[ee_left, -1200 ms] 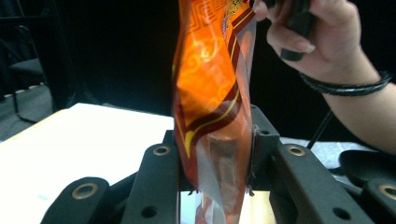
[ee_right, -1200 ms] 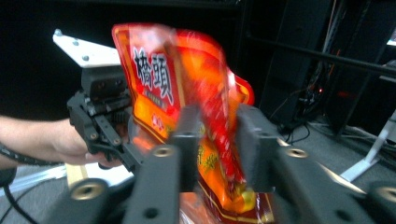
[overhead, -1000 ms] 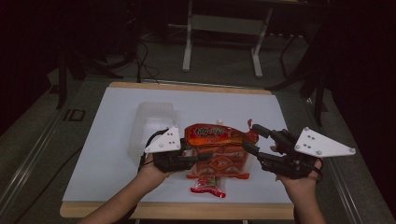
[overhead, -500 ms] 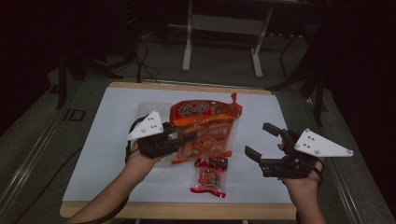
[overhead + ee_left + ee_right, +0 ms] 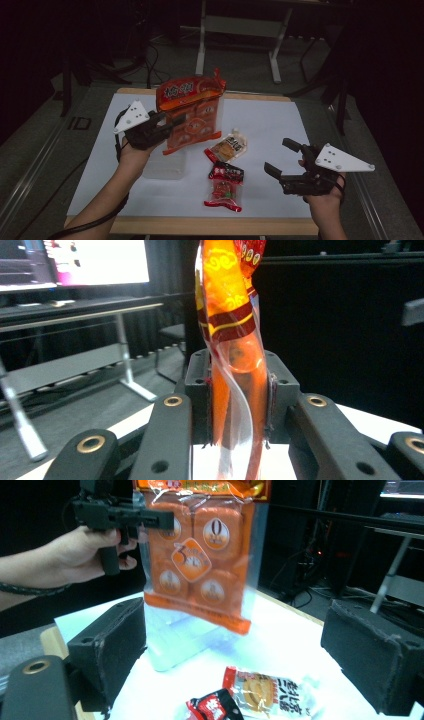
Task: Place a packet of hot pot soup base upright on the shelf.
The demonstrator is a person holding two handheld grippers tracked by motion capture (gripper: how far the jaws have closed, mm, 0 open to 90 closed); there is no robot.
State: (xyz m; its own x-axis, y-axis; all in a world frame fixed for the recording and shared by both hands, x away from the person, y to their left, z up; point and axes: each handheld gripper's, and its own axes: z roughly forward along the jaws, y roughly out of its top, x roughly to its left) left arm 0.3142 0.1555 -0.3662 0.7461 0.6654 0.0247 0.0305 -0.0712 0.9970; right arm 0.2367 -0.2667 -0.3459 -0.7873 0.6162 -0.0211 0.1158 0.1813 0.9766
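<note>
Left side first: my left gripper (image 5: 167,126) is pinching the orange snack bag (image 5: 191,112) by its side edge. The left gripper view confirms it, film squeezed flat between the two pads (image 5: 272,405), bag rising straight up from the clamp. A second ago that bag lay flat on the white table (image 5: 270,120) between both grippers. Half a second ago it was half lifted and tilted. Now it hangs upright, clear of the surface, top seal above the table's far edge in the high view. The left hand (image 5: 134,150) has gone up and away toward the far-left part of the board with it.

Under and just in front of the hanging bag stands the clear plastic container (image 5: 165,162). In the right gripper view the bag's bottom edge hangs in front of the container (image 5: 175,640); I can't tell if they touch.

Middle: three small packets now lie exposed on the table. A pale orange one (image 5: 229,147), a dark red one (image 5: 226,172) just below it, and a red one (image 5: 224,196) nearest me. A second ago the big bag covered most of that spot.

Right: my right gripper (image 5: 285,160) has let go of the bag. Its jaws have just been opening and now stand wide apart with nothing between them. It hovers over the near-right part of the table, well apart from the bag, a little lower than before.
</note>
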